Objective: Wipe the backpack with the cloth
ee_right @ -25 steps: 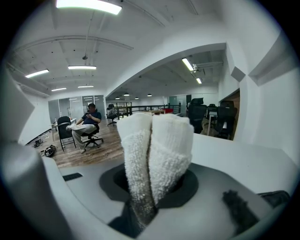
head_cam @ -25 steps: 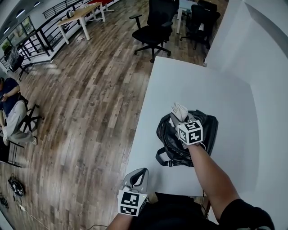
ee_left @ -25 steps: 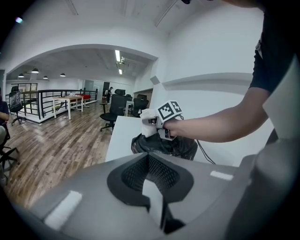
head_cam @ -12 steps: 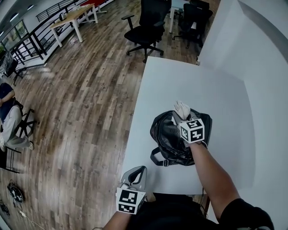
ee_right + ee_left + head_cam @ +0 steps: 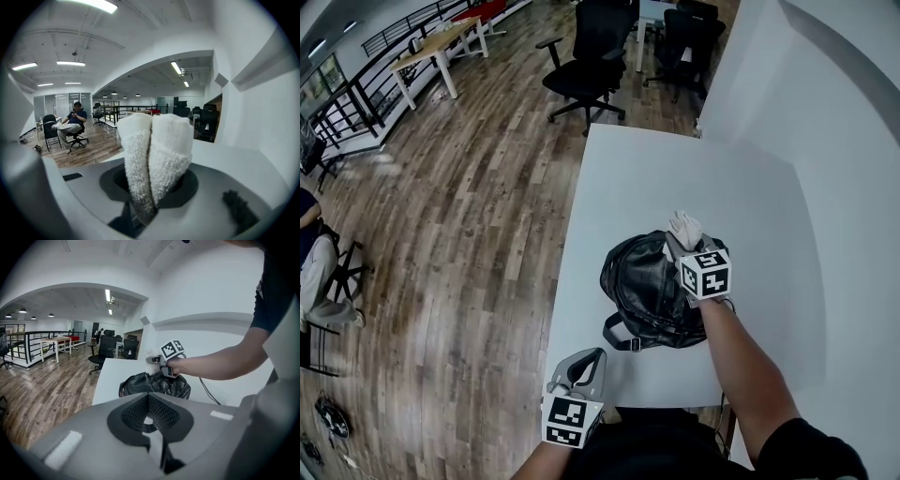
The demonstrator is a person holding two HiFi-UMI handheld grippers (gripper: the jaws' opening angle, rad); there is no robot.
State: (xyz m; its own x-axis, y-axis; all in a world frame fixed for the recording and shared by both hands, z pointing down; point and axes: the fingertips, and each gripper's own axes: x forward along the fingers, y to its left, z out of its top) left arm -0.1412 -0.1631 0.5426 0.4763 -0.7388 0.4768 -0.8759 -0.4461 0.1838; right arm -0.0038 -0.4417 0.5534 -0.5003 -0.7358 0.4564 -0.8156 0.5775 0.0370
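Right gripper (image 5: 677, 246) pinches cloth (image 5: 685, 226) above backpack (image 5: 642, 281) on table (image 5: 675, 173); left gripper (image 5: 586, 364) pressed together; chairs (image 5: 581, 66) beyond.

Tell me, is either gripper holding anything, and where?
The right gripper pinches the folded white cloth by one end; the left gripper holds nothing.

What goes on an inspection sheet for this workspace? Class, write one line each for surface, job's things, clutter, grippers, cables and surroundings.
Surface: white table, white wall behind.
Job's things: black backpack lying on the table; white cloth folded in the right gripper.
Clutter: nothing seen.
Grippers: right gripper jaws shut on the cloth, over the backpack; left gripper jaws shut, empty, off the table's near edge.
Cables: thin dark cable under the right forearm.
Surroundings: wood floor, black office chairs, seated person.
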